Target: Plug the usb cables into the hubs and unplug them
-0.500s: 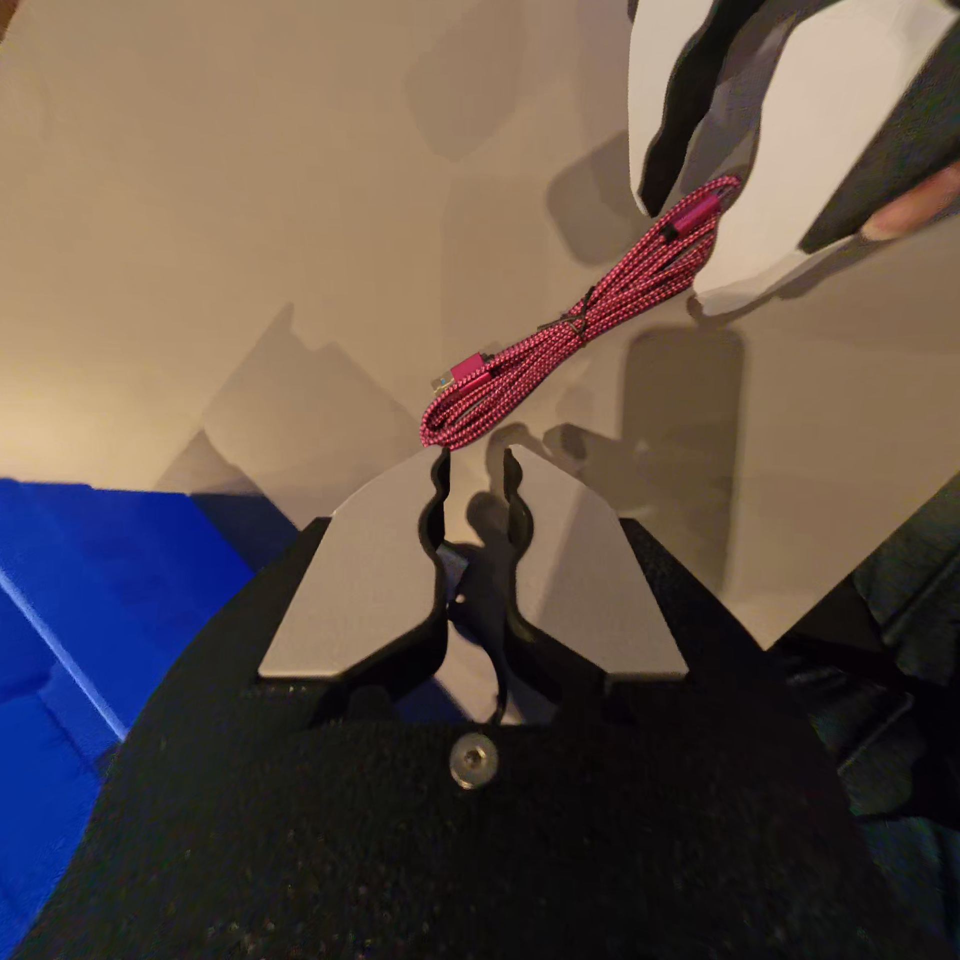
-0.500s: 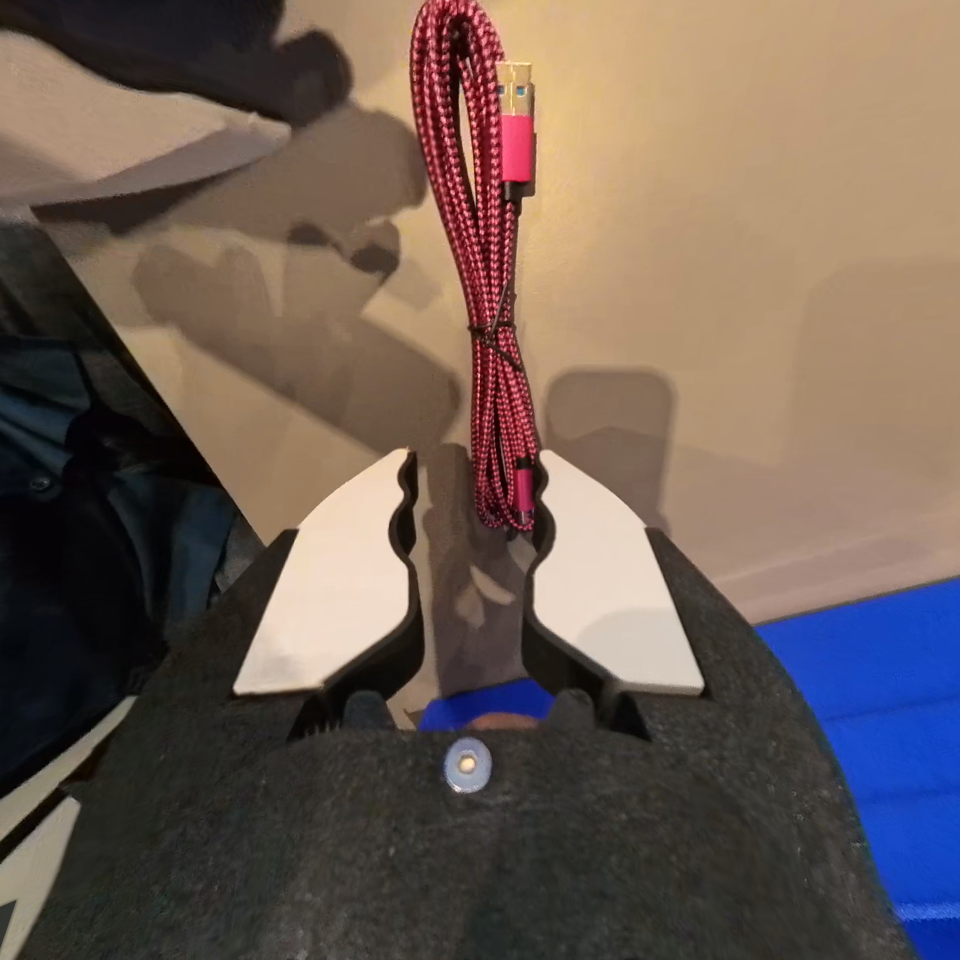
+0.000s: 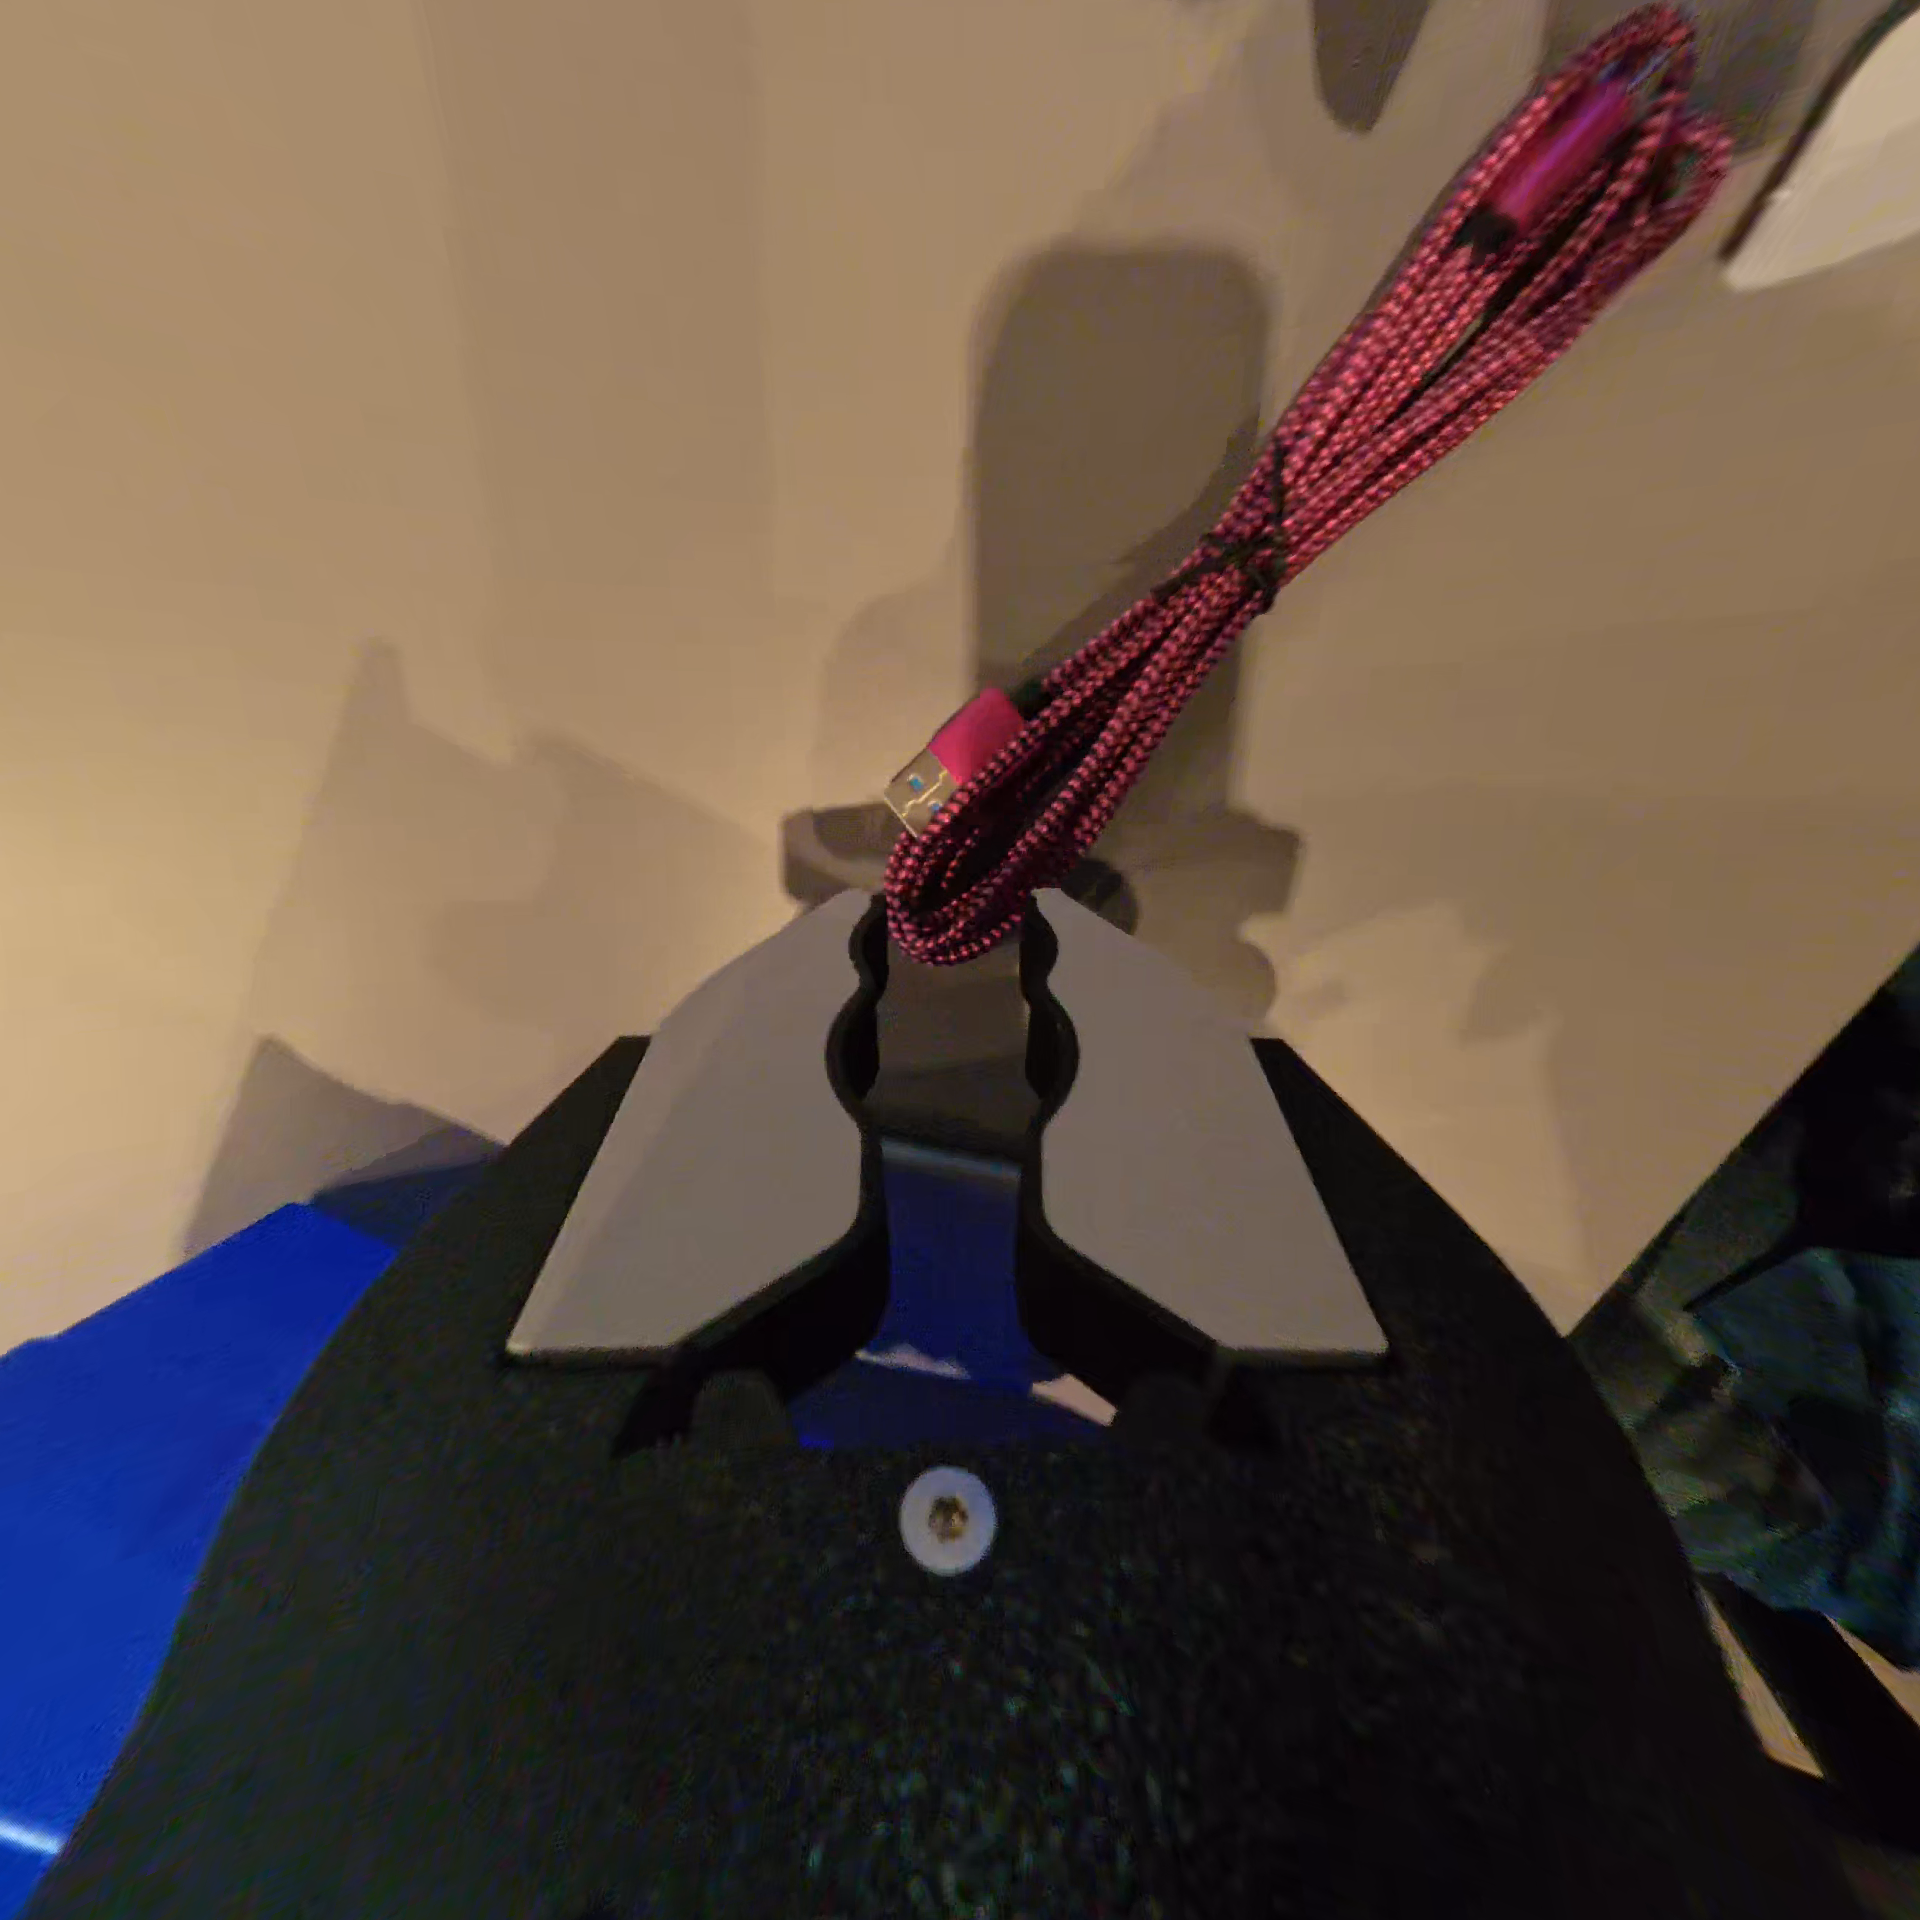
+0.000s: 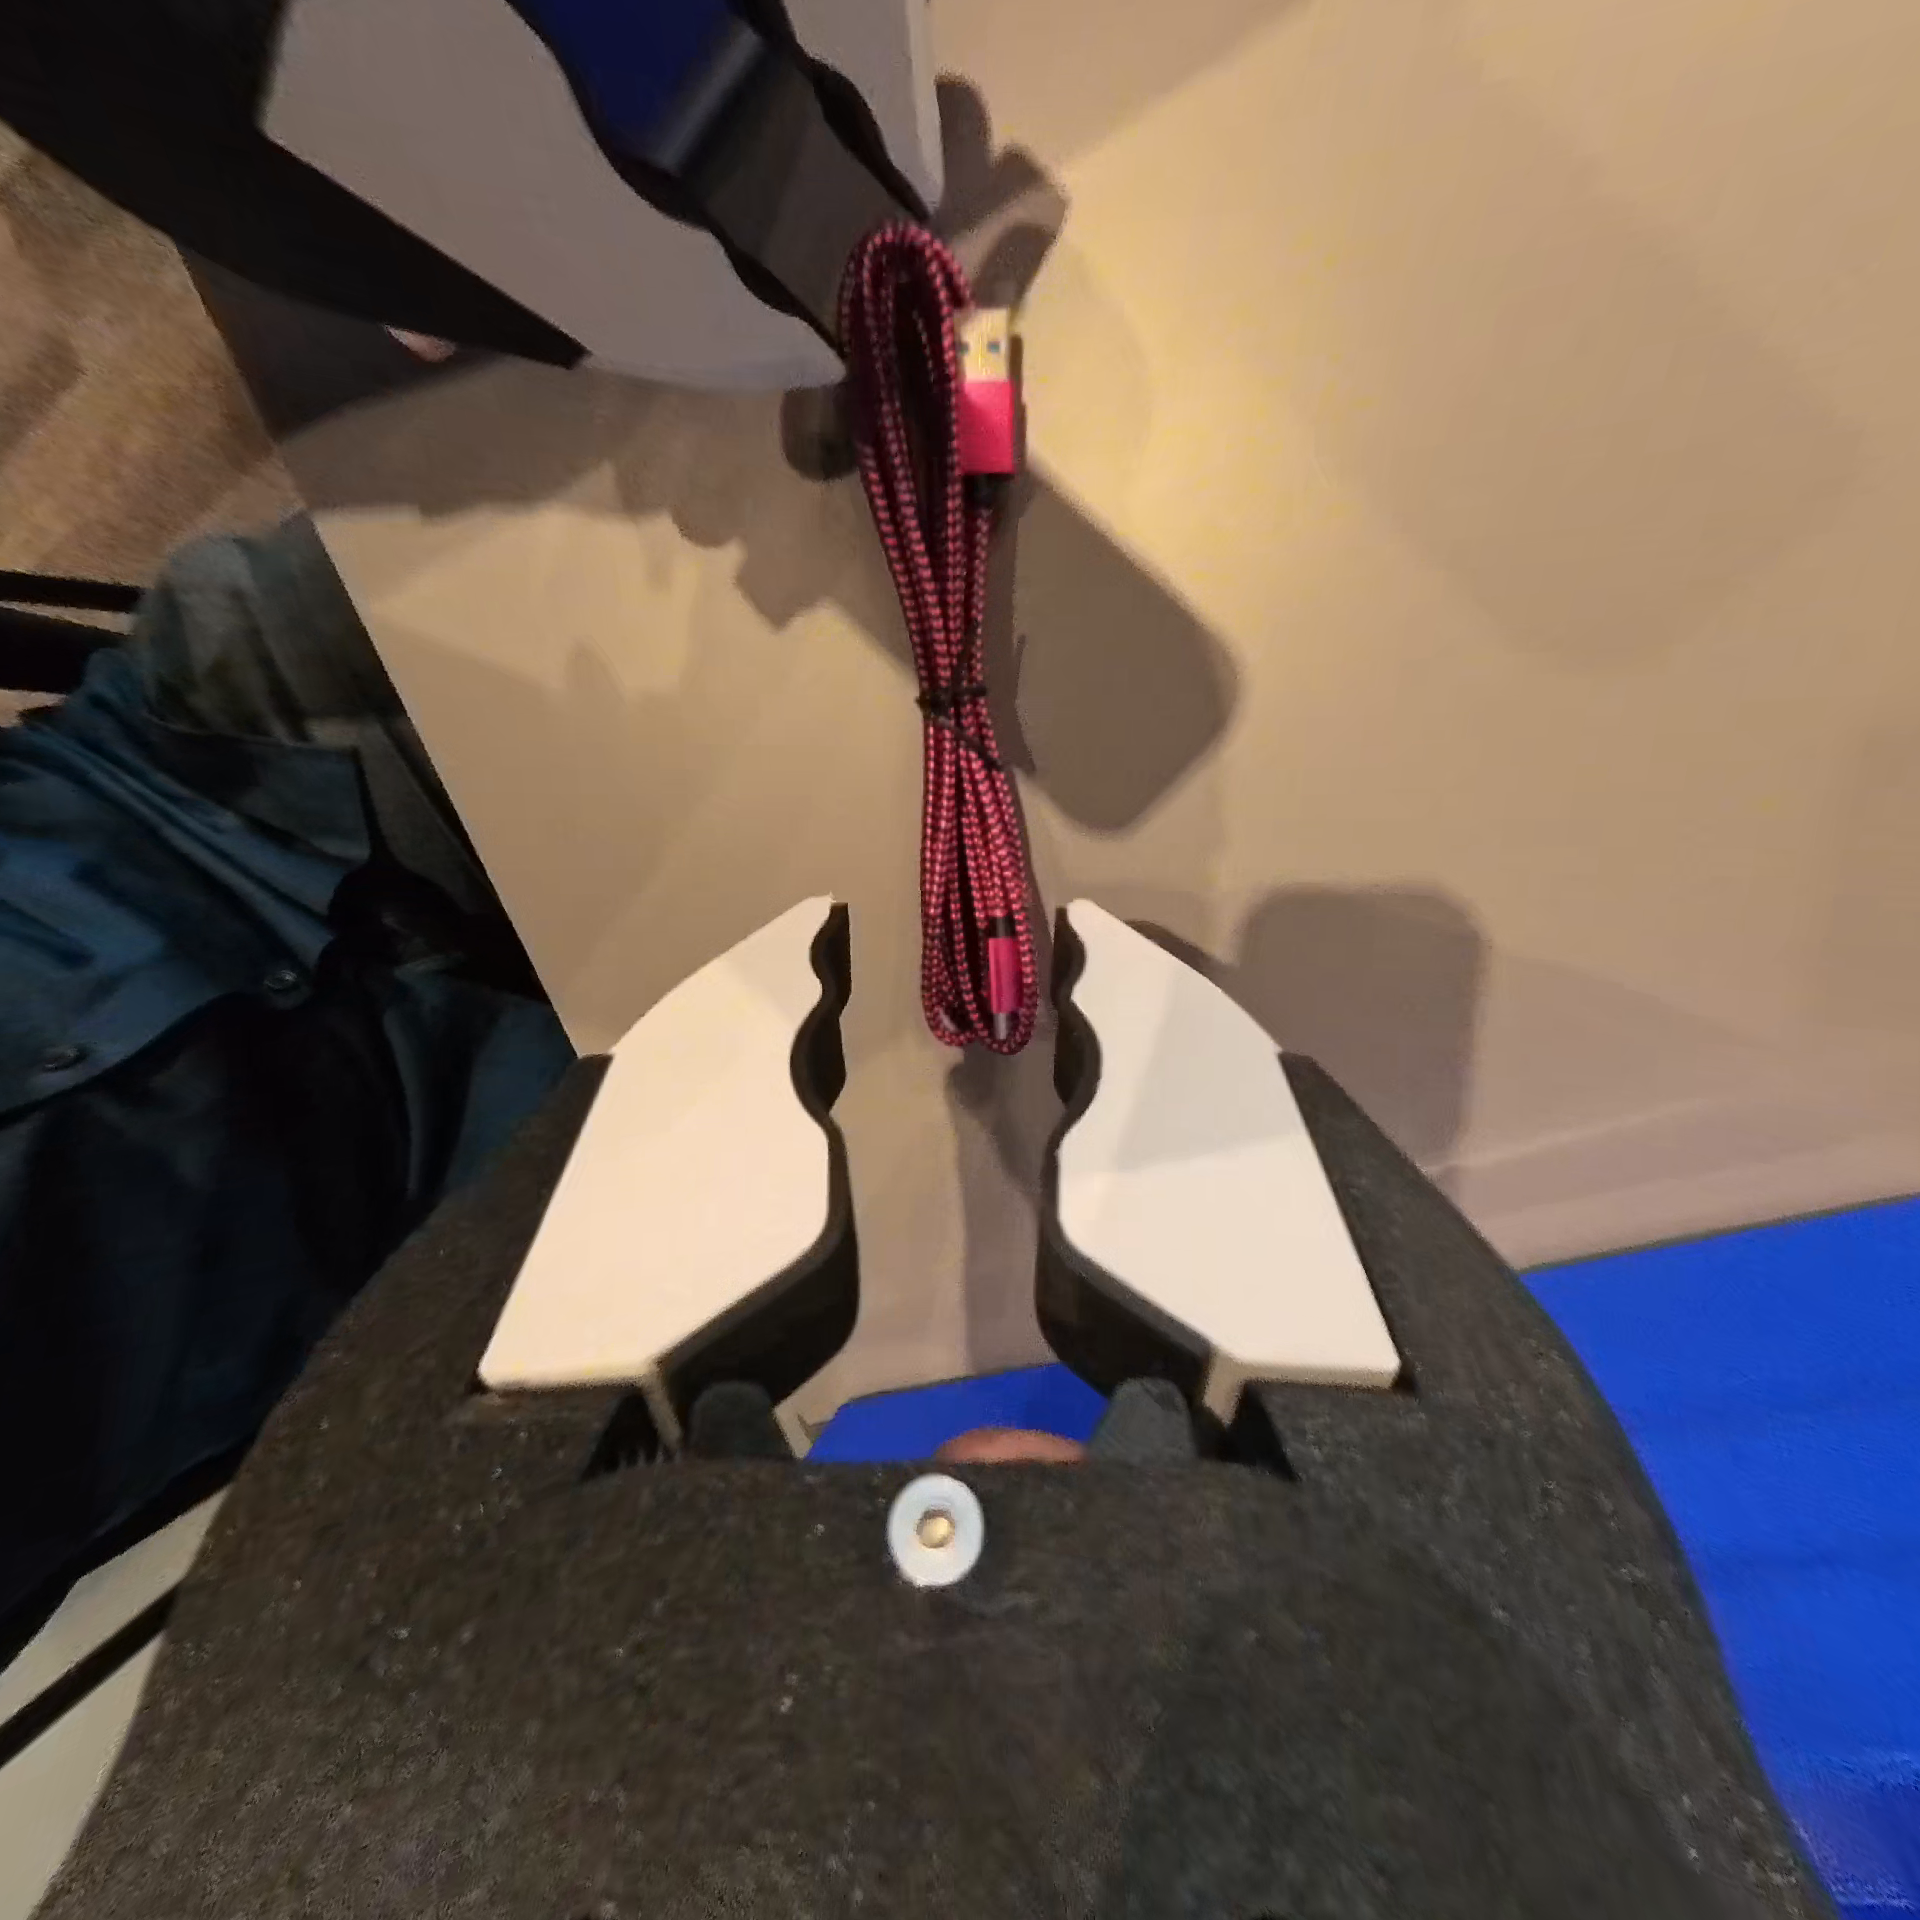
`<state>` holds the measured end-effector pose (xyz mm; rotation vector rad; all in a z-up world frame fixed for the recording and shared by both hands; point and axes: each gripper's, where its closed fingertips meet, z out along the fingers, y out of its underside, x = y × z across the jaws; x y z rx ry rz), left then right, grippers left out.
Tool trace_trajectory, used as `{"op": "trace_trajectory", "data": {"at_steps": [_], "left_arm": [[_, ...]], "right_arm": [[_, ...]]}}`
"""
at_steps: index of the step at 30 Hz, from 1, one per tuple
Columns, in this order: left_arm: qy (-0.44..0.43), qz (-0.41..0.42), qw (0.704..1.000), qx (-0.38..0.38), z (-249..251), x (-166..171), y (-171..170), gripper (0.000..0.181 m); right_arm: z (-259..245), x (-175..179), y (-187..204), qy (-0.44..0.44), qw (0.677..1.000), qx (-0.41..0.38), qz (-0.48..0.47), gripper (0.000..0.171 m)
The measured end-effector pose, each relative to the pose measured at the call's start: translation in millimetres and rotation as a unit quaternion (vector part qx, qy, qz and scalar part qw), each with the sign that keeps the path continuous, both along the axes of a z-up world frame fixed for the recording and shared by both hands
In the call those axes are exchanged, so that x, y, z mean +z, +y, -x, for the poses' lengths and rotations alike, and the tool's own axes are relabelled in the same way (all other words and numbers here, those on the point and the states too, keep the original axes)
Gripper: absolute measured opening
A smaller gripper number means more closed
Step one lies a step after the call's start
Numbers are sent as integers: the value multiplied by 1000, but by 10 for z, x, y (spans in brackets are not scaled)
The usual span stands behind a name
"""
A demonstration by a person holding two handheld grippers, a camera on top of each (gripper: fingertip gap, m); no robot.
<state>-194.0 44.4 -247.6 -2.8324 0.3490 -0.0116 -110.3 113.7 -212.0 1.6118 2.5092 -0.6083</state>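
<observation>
Two tongs close in on a bundled pink cable (image 3: 1226, 665) lying mid-table (image 3: 416, 416).
Left tongs (image 3: 954, 940) and right tongs (image 4: 951, 961), both open and empty, straddle opposite ends, likely to grip.

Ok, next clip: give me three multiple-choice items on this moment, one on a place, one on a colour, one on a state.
1. Where is the cable's small-plug end?
A. Between the right tool's fingers
B. On the blue bin
C. Hanging off the table

2. What colour is the cable braid?
A. White
B. Pink and black
C. Green

3. How is the cable arranged?
A. Stretched straight
B. Plugged into a hub
C. Folded in a bundle

Answers:
1. A: the cable ends between the fingers of the open right tool.
2. B: both views show a pink braid flecked with black.
3. C: a thin black tie cinches the folded strands.
</observation>
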Motion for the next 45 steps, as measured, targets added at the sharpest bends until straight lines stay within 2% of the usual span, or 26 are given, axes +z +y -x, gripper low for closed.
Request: {"op": "trace_trajectory", "data": {"at_steps": [13,16,17,21,28,33,35,38,41,45], "left_arm": [[-62,24,998,7,-24,-83,51,25],[-58,20,998,16,-15,-80,57,17],[-51,21,998,19,3,-79,50,5],[-46,25,999,7,-53,-111,10,3],[-43,2,999,11,-57,-27,26,3],[-25,-39,999,-1,-56,168,67,3],[-10,-62,998,-24,-76,279,76,3],[20,-108,989,-98,-167,477,83,2],[92,-144,963,-208,-269,643,33,2],[176,-168,931,-272,-268,813,-10,3]], "right_arm": [[22,61,-25,13,1000,5,25,33],[42,60,-17,14,1000,-1,25,32],[46,58,-16,14,1000,-3,24,32],[63,53,-16,15,1000,-12,24,32],[67,39,-16,10,1000,-16,16,32],[94,44,16,17,999,-24,12,32],[120,51,34,20,999,-29,13,32],[166,110,-12,18,998,-33,53,33],[232,221,-63,23,993,-37,110,38],[291,476,-200,29,972,-30,230,40]]}}
